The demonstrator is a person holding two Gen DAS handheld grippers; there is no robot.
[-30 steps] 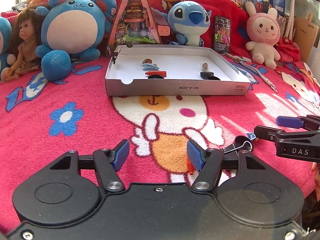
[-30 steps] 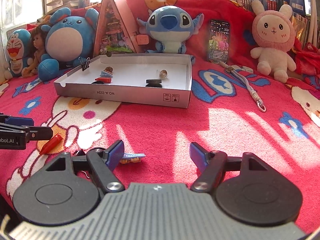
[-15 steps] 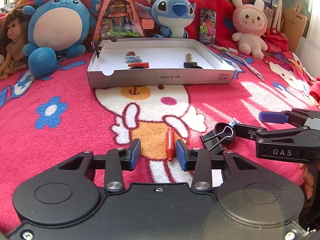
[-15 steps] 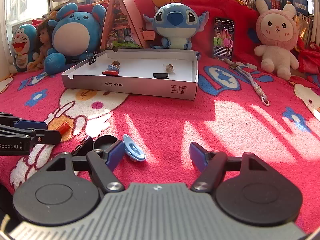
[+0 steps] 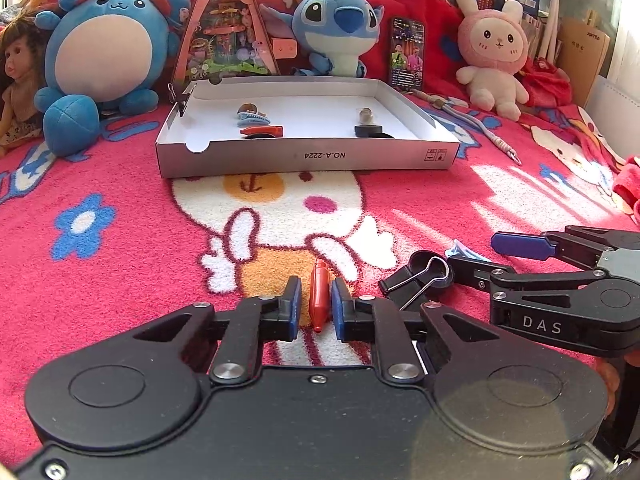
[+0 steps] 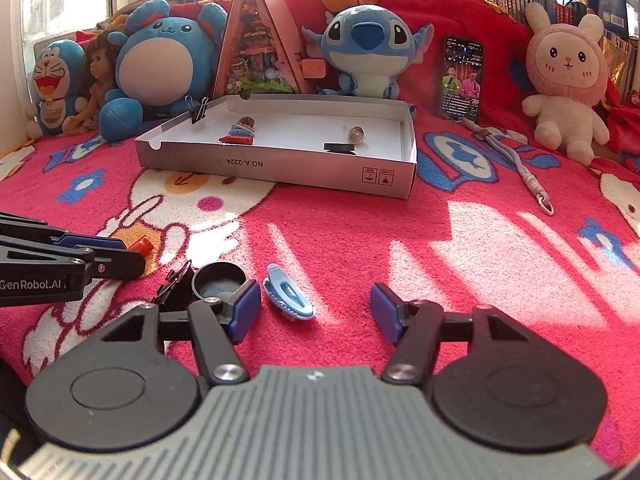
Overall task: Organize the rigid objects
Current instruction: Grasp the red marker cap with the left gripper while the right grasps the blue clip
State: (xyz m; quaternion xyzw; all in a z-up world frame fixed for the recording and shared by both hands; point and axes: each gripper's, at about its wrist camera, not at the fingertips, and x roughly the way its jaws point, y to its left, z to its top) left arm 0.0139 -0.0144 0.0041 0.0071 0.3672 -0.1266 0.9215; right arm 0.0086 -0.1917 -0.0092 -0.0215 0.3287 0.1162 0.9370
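Note:
My left gripper (image 5: 314, 304) is shut on a small orange-red clip (image 5: 319, 294) that lies on the pink blanket. My right gripper (image 6: 316, 312) is open, low over the blanket, with a light blue hair clip (image 6: 289, 298) between its fingers, nearer the left one. A black binder clip (image 5: 416, 282) and a black round cap (image 6: 219, 280) lie just left of the right gripper. The white cardboard tray (image 5: 304, 156) farther back holds a blue clip, an orange-red clip, a black cap and small round pieces.
Plush toys, a doll, a triangular toy house (image 5: 226, 28) and a phone (image 5: 407, 54) line the back behind the tray. A grey cord (image 6: 516, 160) lies to the tray's right. The left gripper's arm (image 6: 60, 264) shows at the left of the right wrist view.
My left gripper has moved over the orange-red clip and closed on it. My right gripper has moved forward, so the blue hair clip now lies between its open fingers.

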